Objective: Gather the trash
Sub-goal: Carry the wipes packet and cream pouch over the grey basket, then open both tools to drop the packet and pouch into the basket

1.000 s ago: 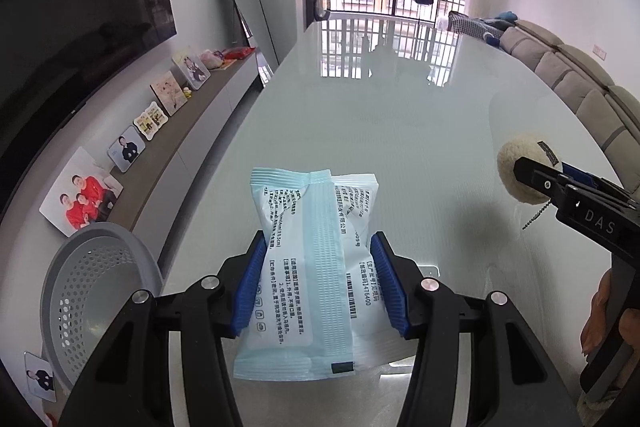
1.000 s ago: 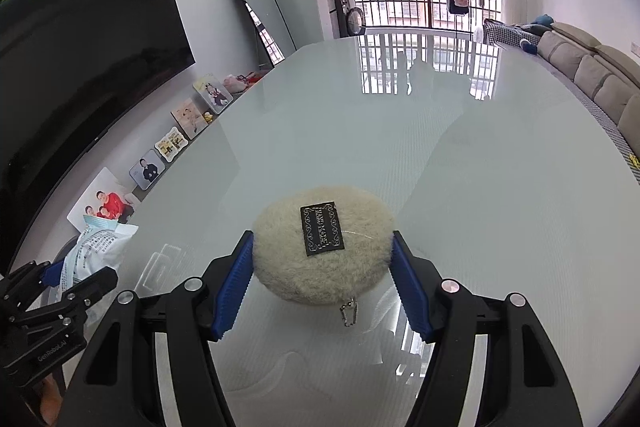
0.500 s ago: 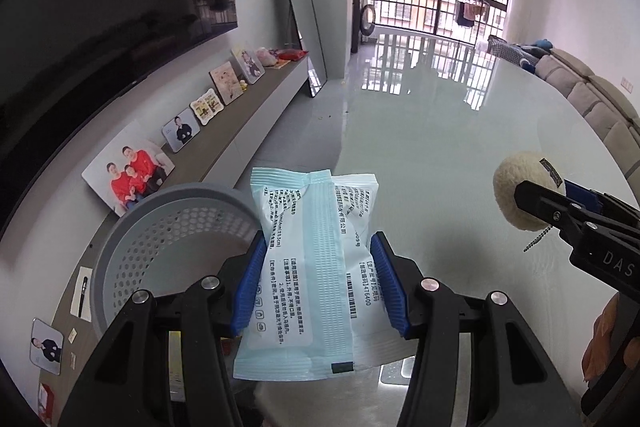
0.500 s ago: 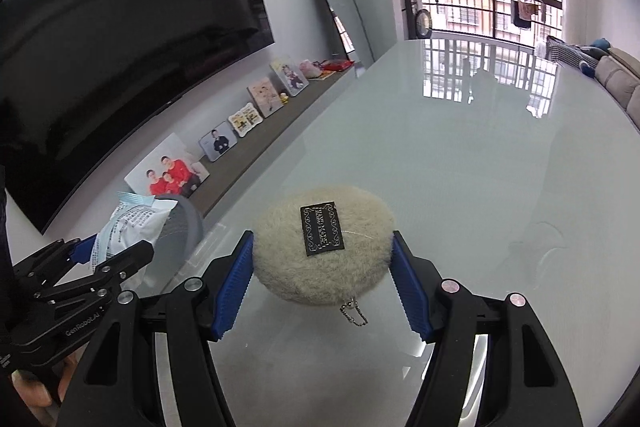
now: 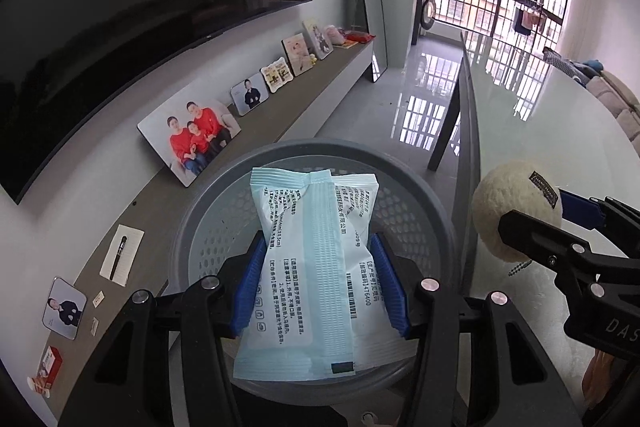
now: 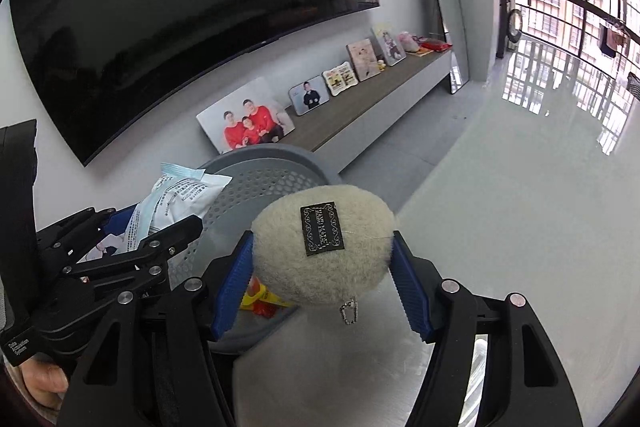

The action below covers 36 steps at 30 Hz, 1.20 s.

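My left gripper is shut on a light blue printed packet, its blue pads pressing both sides. The packet hangs right above the open mouth of a grey perforated basket. My right gripper is shut on a cream fluffy round pouch with a black label and a small chain. It hovers at the table's edge, beside the basket. In the left wrist view the pouch shows at the right. In the right wrist view the packet shows at the left.
The basket stands off the left edge of a glossy white table. A yellow and red wrapper lies inside it. Behind it runs a low console with photo frames under a large dark TV. A mirror leans against the wall.
Both grippers swung left from over the table toward the basket. The packet now hangs over the basket's mouth, and the pouch has reached the table's edge. Both grips are unchanged.
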### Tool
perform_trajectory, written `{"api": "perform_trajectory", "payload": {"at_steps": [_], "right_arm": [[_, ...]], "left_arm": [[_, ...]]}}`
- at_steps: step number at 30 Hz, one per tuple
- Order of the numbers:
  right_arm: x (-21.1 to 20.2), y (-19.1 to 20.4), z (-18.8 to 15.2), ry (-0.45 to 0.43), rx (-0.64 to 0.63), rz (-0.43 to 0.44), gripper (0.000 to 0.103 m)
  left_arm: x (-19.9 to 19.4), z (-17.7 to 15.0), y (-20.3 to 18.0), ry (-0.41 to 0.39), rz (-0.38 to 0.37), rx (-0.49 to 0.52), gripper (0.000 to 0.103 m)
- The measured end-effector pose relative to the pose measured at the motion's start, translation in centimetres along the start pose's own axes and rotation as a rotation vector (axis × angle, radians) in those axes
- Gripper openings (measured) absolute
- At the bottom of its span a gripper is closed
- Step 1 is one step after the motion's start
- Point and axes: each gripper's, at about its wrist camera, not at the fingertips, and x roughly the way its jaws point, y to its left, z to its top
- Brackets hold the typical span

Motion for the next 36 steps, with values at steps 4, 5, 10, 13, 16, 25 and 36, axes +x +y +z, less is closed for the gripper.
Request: {"api": "perform_trajectory", "payload": {"at_steps": [4,5,10,13,16,25,36], "right_arm": [[1.7,1.5,0.3,0.024,-0.023,0.013,0.064],[2.0,1.8,0.3,0.028,-0.029,0.017,0.064],[2.4,2.6,-0.3,0.038,-0.062,0.024,0.064],[2.6,2.9,-0.7,0.045,-0.068,0.034,0.064],[2.6,2.9,-0.8,0.051,-0.072,0.04,0.065],[1.6,2.1,-1.2,0.031,-0.056,0.039,0.066],[1.2,1.7,-1.4,0.026,-0.046,0.046,0.066]], "left_arm": [[1.1,-0.2,1.8,0.017,0.011,-0.027,0.052],[1.3,-0.3,2.2,0.02,0.015,-0.032,0.052],[1.9,-0.7,3.4,0.025,0.041,-0.051,0.053],[2.2,-1.0,4.0,0.029,0.059,-0.062,0.06],[2.2,-1.1,4.6,0.024,0.067,-0.083,0.076],[2.0,-1.0,4.7,0.034,0.088,-0.095,0.087],[1.8,-1.2,4.6,0.042,0.106,-0.097,0.092]]}}
